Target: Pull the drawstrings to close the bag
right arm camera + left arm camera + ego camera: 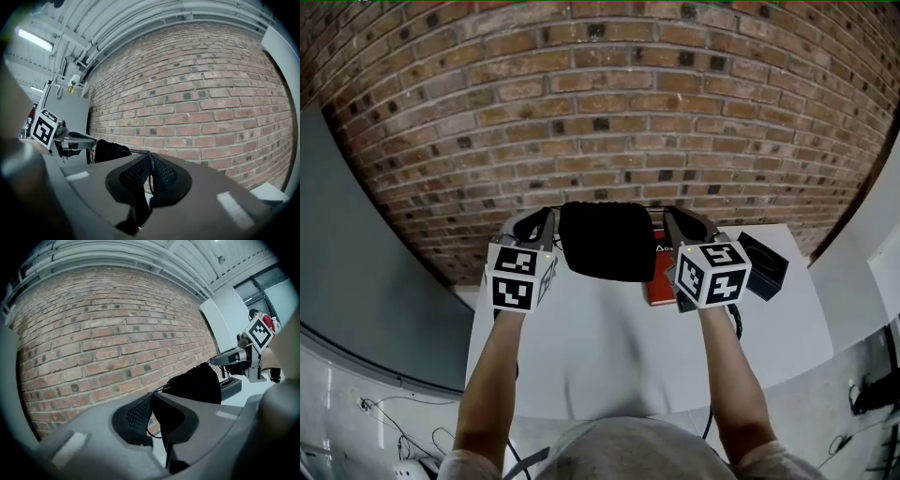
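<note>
Above the surface's [609, 366] far edge, your left hand-held gripper [539, 225] is clamped on one drawstring [153, 434]. The black bag [607, 241] hangs between, and your right hand-held gripper [684, 223] pinches the other drawstring [152, 173]. Pull both outward evenly, keeping the cords level.

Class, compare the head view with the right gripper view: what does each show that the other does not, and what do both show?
Only the head view: the white table, with a red flat object and a black box on it.
Only the right gripper view: the right gripper seen close, its fingers shut on a drawstring, and a ceiling light strip.
Both: the black bag between the two grippers, the left gripper with its marker cube, and the brick wall.
</note>
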The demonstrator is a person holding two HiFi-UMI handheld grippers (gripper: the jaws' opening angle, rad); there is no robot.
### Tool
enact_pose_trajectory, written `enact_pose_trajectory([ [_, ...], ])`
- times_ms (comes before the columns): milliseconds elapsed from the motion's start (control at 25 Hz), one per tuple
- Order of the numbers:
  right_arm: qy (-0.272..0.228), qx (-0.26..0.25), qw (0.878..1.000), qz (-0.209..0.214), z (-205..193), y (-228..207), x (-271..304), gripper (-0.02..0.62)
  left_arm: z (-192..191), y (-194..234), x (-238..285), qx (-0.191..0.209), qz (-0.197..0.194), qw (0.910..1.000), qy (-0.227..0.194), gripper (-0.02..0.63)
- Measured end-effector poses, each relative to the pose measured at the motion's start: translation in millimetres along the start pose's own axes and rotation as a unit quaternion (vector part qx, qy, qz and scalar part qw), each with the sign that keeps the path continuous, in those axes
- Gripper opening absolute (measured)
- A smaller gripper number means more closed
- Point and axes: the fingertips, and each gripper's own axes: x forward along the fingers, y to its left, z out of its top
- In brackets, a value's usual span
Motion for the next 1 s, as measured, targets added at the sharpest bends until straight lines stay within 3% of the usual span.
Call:
enact_pose_trajectory([
  [1000, 0.009, 0.009, 0.999, -0.037, -15, -30, -21, 0.005, -33, 20, -23, -0.048, 0.036, 0.998, 0.023, 0.008],
])
